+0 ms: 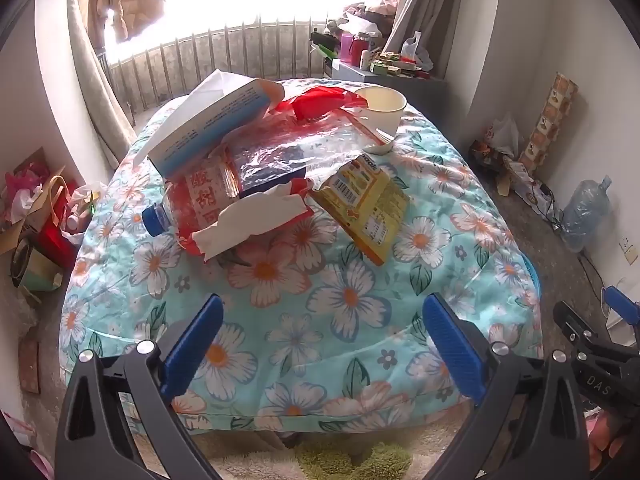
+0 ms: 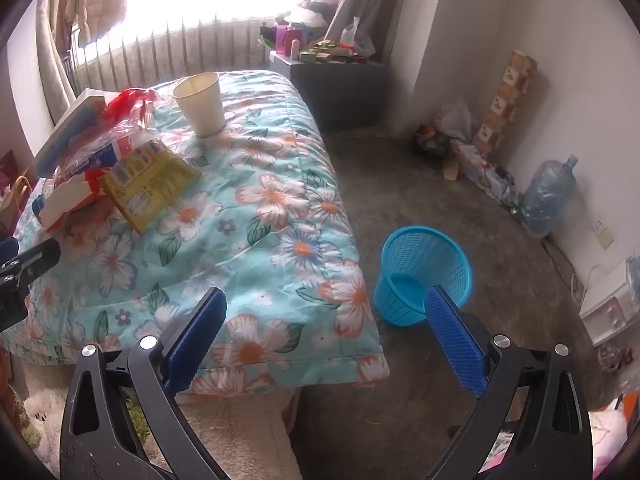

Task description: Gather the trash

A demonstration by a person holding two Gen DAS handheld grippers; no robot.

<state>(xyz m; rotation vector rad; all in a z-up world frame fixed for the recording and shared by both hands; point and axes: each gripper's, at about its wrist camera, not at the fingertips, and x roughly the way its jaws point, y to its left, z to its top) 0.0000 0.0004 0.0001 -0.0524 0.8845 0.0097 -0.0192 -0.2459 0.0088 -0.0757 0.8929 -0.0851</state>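
Note:
A heap of trash lies on the floral quilt (image 1: 320, 300): a white and blue box (image 1: 212, 120), a red-labelled plastic bottle with a blue cap (image 1: 188, 208), a crumpled tissue (image 1: 248, 220), a yellow snack packet (image 1: 368, 204), clear and red plastic wrap (image 1: 304, 136) and a paper cup (image 1: 382, 106). The cup (image 2: 200, 98) and yellow packet (image 2: 150, 180) also show in the right wrist view. A blue mesh bin (image 2: 424, 276) stands on the floor right of the bed. My left gripper (image 1: 322, 344) is open and empty at the bed's near edge. My right gripper (image 2: 326, 340) is open and empty above the bed's corner and the bin.
A grey cabinet (image 2: 340, 92) with bottles and boxes stands by the window. A water jug (image 2: 548, 196), bags and a patterned roll (image 2: 508, 96) line the right wall. Bags and clutter (image 1: 36, 216) sit left of the bed. A shaggy rug (image 2: 240, 432) lies below the bed.

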